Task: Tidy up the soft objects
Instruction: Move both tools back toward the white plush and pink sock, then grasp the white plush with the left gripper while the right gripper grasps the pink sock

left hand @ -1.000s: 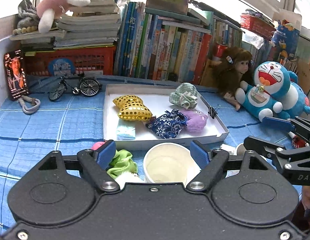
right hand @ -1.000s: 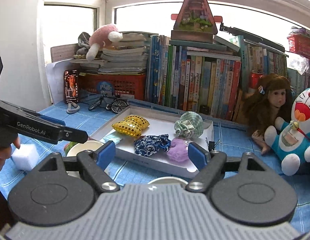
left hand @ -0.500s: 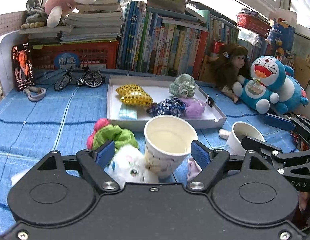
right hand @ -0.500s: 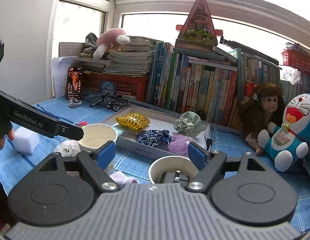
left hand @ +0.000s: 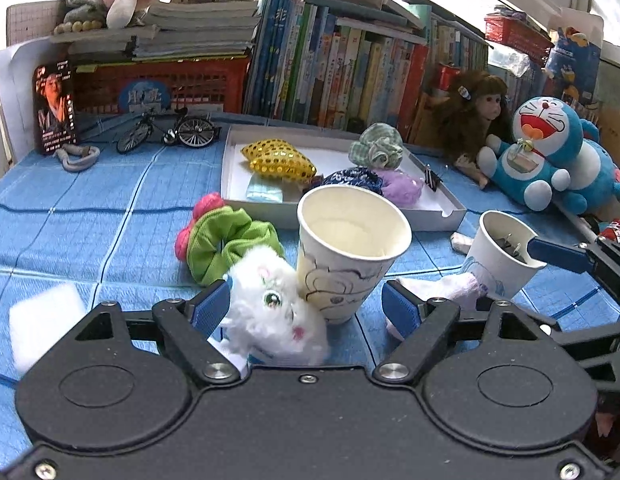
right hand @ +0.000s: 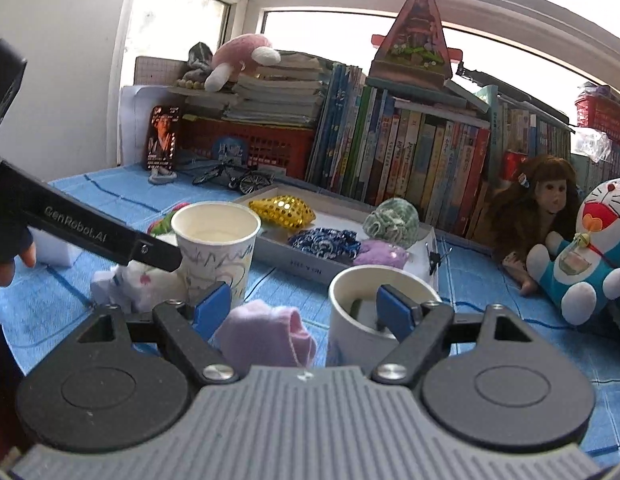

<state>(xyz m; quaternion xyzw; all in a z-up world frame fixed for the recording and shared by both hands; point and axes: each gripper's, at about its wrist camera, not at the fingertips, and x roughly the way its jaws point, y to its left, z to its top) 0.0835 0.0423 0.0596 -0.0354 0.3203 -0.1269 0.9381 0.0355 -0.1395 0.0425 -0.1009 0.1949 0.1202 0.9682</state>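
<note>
White plush toy (left hand: 276,312) lies between the open left hand-held gripper (left hand: 306,310) fingers.

Two low, close wrist views facing the bookshelf (left hand: 349,60), both sharing the white tray (left hand: 437,216) and paper cup (right hand: 216,248).

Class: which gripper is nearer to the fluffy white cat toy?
Left. The left gripper has the fluffy white cat toy between its open jaws; the right gripper sits further off, by the lilac sock.

Paper cup (left hand: 349,252) and white plush (left hand: 276,316) crowd left tool (left hand: 306,310); blue cloth (left hand: 70,220) leftward bare.
</note>
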